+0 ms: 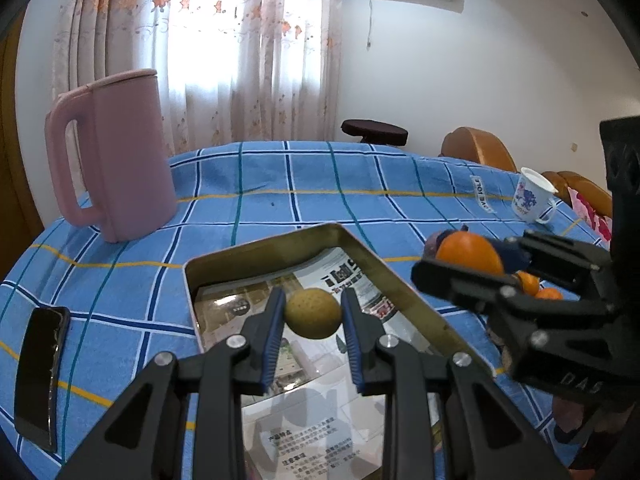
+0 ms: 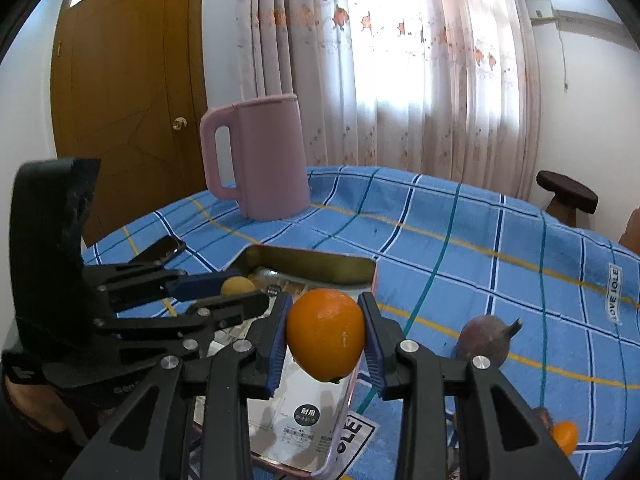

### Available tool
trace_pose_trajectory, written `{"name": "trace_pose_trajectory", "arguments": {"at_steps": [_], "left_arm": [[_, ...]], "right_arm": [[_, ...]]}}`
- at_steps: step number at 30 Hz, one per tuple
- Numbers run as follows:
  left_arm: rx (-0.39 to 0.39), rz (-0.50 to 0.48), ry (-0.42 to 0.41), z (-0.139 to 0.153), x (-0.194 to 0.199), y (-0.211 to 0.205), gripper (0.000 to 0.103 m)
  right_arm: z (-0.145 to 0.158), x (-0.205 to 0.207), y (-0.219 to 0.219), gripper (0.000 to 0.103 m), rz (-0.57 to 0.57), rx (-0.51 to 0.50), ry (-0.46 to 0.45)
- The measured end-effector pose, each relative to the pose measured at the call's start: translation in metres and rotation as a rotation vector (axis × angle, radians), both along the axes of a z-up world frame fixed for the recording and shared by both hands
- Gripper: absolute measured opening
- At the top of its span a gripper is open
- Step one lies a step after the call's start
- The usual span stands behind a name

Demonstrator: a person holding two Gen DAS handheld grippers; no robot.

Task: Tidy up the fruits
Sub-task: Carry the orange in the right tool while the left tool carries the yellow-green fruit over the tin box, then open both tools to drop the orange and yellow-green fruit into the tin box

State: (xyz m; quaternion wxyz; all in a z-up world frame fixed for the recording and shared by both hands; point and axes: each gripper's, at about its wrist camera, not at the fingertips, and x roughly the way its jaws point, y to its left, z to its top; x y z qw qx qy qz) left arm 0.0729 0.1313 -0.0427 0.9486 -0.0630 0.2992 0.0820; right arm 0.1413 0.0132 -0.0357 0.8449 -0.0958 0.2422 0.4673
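My left gripper (image 1: 313,314) is shut on a small yellow-green round fruit (image 1: 313,313) and holds it over the gold metal tray (image 1: 362,240), which is lined with printed paper. My right gripper (image 2: 325,334) is shut on an orange (image 2: 325,334) above the tray's near right edge (image 2: 312,266). In the left wrist view the right gripper (image 1: 476,264) with the orange (image 1: 468,252) is to the right of the tray. In the right wrist view the left gripper (image 2: 236,292) with the yellow fruit (image 2: 238,286) is at the left. A purple passion fruit (image 2: 484,340) and small oranges (image 1: 528,282) lie on the cloth right of the tray.
A pink jug (image 1: 116,156) stands at the back left of the blue checked tablecloth (image 1: 320,184). A black phone (image 1: 40,376) lies at the left edge. A white printed mug (image 1: 534,196) stands at the far right. A dark stool (image 1: 374,130) and wooden chairs are behind the table.
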Motion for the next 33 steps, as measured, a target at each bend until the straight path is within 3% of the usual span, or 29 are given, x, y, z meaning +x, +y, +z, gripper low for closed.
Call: {"name": "trace_pose_trajectory", "arguments": {"at_steps": [18, 21, 24, 26, 28, 33], "left_arm": [[-0.016, 0.010, 0.042, -0.014, 0.007, 0.008, 0.030], [-0.002, 0.035, 0.043, -0.013, 0.005, 0.008, 0.038], [-0.010, 0.064, 0.028, -0.010, -0.001, 0.010, 0.059], [-0.011, 0.073, 0.005, -0.006, -0.007, 0.009, 0.070], [-0.026, 0.067, -0.023, 0.000, -0.013, 0.004, 0.081], [-0.014, -0.006, -0.093, 0.012, -0.027, -0.033, 0.088]], "right_arm": [[-0.029, -0.005, 0.019, 0.036, 0.026, -0.089, 0.049], [-0.032, -0.003, 0.019, 0.038, 0.019, -0.087, 0.060], [-0.029, -0.003, 0.011, 0.047, 0.001, -0.061, 0.057], [-0.025, -0.004, 0.003, 0.062, -0.018, -0.042, 0.048], [-0.020, -0.006, -0.011, 0.064, -0.053, -0.019, 0.036], [-0.008, -0.015, -0.074, 0.065, -0.161, 0.032, 0.011]]}}
